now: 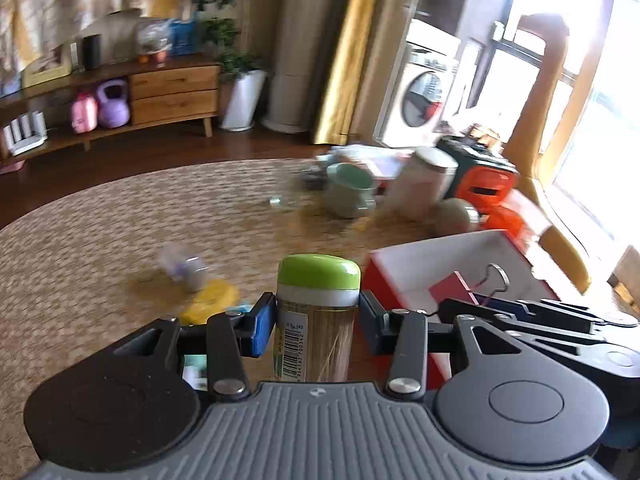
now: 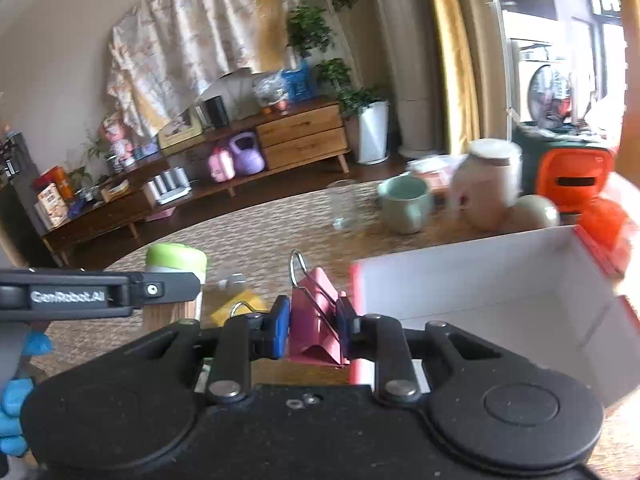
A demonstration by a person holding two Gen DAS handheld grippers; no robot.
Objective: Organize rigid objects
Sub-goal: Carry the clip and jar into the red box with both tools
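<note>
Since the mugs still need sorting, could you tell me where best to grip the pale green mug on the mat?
Take the pale green mug by its rim wall from above: it stands upright with the mouth open, and its handle is blurred in both views.

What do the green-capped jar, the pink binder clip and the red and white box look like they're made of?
Green-capped jar: clear, probably plastic body, since thin pale sticks show through it; the cap is glossy with a highlight, likely plastic. Pink binder clip: folded sheet metal with a matte pink coat and bare shiny wire handles. Red and white box: thin flat walls with sharp folds, matte white inside and red outside, likely cardboard.
</note>
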